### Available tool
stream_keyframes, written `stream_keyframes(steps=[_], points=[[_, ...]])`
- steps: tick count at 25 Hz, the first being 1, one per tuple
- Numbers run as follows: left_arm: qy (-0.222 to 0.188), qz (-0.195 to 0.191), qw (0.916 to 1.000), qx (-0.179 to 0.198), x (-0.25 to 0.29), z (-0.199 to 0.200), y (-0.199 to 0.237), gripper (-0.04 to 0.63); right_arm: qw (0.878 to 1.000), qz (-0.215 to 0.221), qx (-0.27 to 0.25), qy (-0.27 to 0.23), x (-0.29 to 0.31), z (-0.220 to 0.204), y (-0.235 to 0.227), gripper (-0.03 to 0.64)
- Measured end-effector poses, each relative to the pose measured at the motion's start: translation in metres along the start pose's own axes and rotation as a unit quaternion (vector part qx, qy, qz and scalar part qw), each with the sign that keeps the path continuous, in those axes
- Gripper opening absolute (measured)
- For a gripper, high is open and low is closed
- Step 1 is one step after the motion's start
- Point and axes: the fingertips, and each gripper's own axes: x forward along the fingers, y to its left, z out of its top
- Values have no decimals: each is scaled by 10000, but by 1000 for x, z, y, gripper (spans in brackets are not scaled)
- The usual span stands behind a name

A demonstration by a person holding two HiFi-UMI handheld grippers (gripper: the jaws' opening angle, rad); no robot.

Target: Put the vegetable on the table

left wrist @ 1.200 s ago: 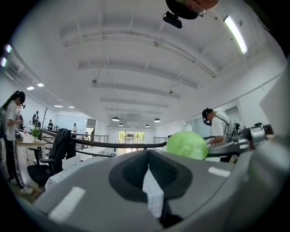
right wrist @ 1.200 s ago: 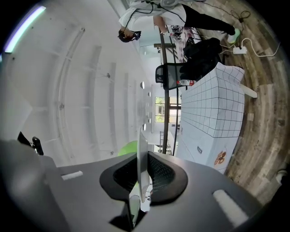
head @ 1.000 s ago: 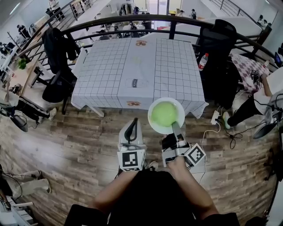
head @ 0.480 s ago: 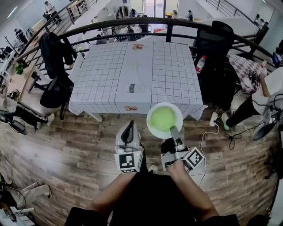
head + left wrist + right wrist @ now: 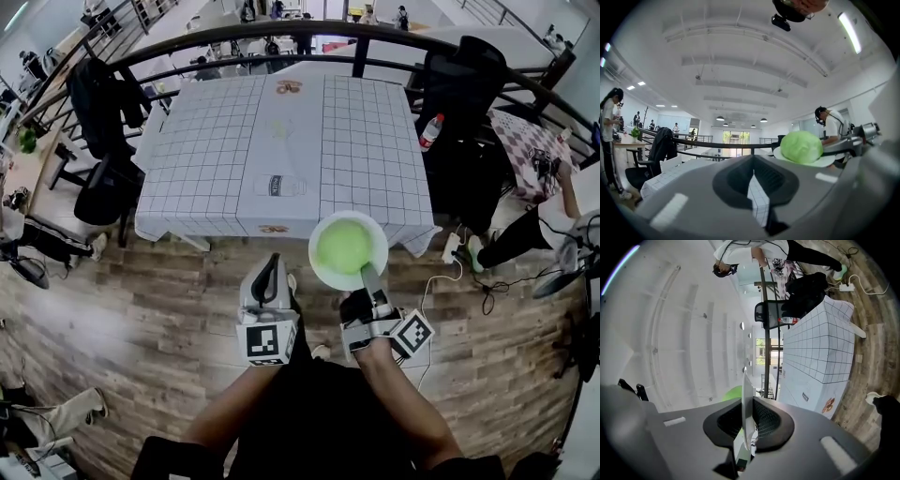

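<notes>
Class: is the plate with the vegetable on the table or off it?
Off it. The right gripper grips the plate's rim, holding it and the cabbage airborne at the table's near edge.

Grey grippers (image 5: 271,261) (image 5: 367,274), black-and-white marker cubes (image 5: 264,342) (image 5: 412,335)

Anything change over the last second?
The person edged nearer the table, which now looks larger in the head view. The right tool still grips the rim of the plate carrying the cabbage, not yet set down. The left tool stays shut and empty.
</notes>
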Motion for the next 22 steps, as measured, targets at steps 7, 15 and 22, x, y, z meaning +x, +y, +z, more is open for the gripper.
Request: stream_keyframes(steps=[7, 15, 22], points=[[17, -290, 9995, 123, 66, -5, 11, 8, 9999, -75, -59, -37, 56, 16, -9, 32], [-88, -485, 9988, -66, 161, 12, 37, 8, 9995, -126, -176, -208, 144, 44, -20, 32], [-12, -664, 9977, -114, 227, 19, 79, 8, 9990, -118, -155, -391, 217, 58, -22, 32]])
